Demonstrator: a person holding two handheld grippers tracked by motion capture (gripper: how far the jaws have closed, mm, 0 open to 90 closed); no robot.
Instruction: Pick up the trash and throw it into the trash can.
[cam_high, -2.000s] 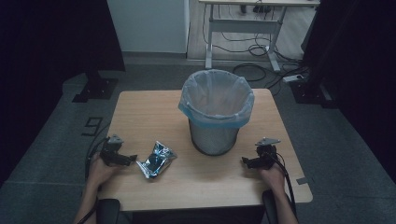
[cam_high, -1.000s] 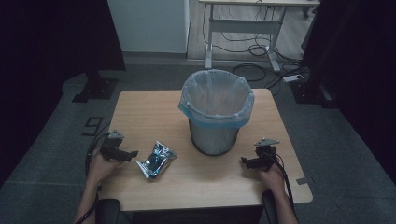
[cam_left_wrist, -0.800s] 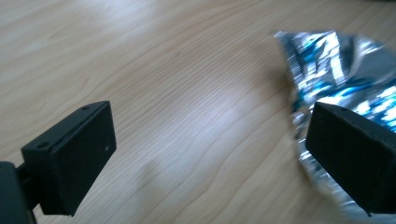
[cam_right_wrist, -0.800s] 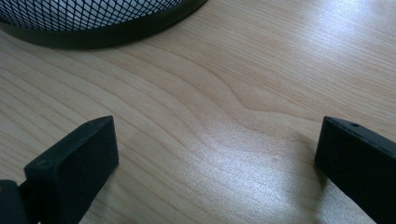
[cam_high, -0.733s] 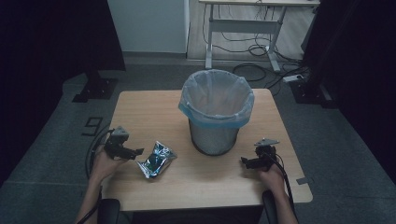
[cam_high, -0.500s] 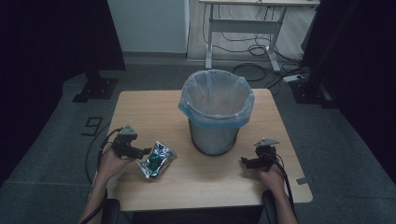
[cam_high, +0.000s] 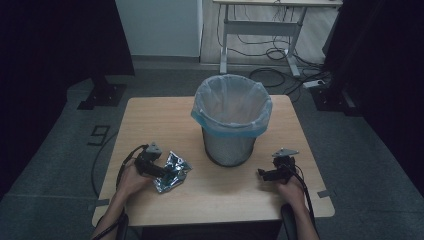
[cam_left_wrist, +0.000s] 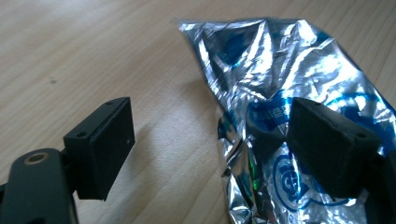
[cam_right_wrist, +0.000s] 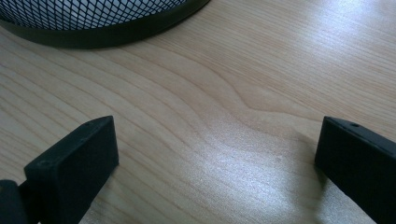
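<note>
- Bin (cam_high: 231, 120) w/ clear liner stands mid-desk (cam_high: 165, 112), toward the far edge.
- Foil pack (cam_high: 172, 171), silver w/ blue print, lies flat on desk, front-left of bin, near it but not touching.
- Left tool (cam_high: 161, 171) at pack's left edge, jaws spread; in left gripper view one jaw is over the pack (cam_left_wrist: 299, 107), other over bare wood. Not pinching it.
- Right tool (cam_high: 264, 174) front-right of bin, jaws spread wide over bare desk (cam_right_wrist: 224, 116); bin's mesh base (cam_right_wrist: 93, 18) just ahead.
</note>
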